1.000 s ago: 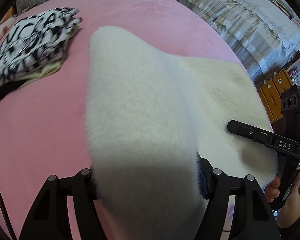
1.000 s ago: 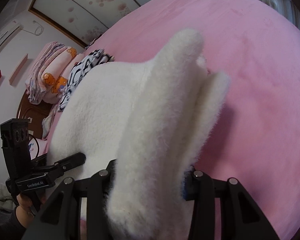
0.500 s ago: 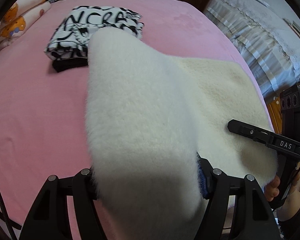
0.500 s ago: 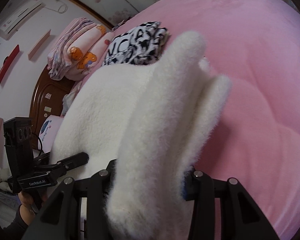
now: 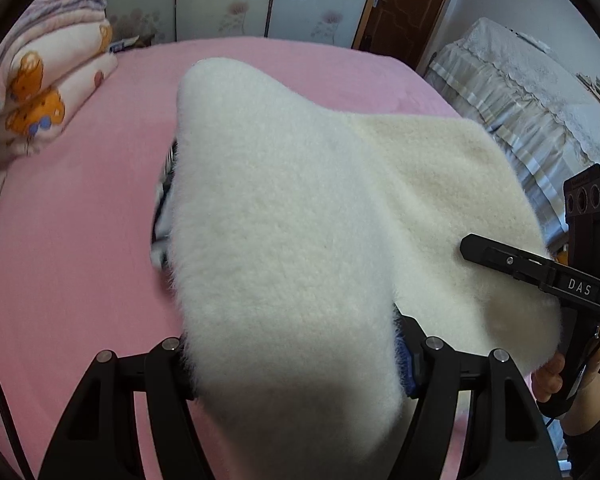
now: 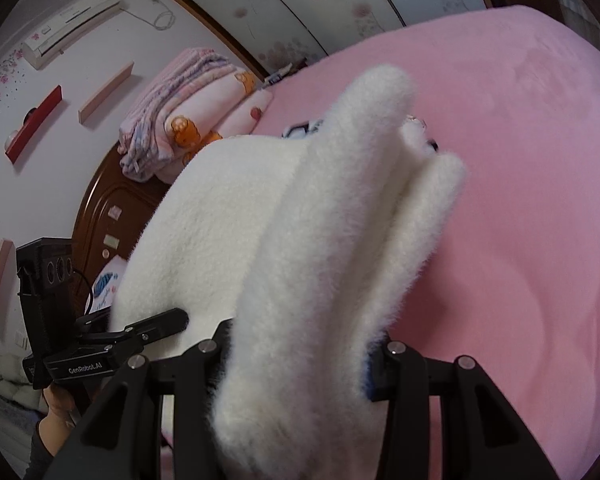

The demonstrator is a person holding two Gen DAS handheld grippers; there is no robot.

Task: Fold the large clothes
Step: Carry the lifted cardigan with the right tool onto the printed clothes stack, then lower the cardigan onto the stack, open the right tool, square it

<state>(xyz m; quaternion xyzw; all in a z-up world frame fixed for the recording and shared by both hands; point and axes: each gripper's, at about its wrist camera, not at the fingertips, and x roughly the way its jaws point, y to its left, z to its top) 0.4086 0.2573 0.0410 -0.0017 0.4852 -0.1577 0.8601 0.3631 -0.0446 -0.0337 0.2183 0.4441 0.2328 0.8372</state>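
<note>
White fleece, thick-piled and plush: one large garment (image 5: 292, 216), folded into a bulky bundle, held above the pink bed (image 5: 72, 208) between two tools. Left tool (image 5: 296, 356): fingers closed on the near edge of the bundle, pile bulging out between them. Right tool (image 6: 300, 364): likewise clamped on a doubled thickness of the fleece, two rolled layers standing up beyond the fingers. Handling, by judgement: soft, limp and compressible, light for its bulk, not slippery; it sags between the holds, so grips are best taken at the corners or along a folded edge, through all layers. Beyond the bundle: a black-and-white patterned cloth (image 5: 162, 216) lying on the bed, mostly hidden under the fleece. Farther: stacked bedding with bear print (image 5: 40, 92) at the head of the bed. Farthest: floral wardrobe panels (image 5: 228, 0), brown door (image 5: 404, 4), wall air conditioner (image 6: 72, 24).
</note>
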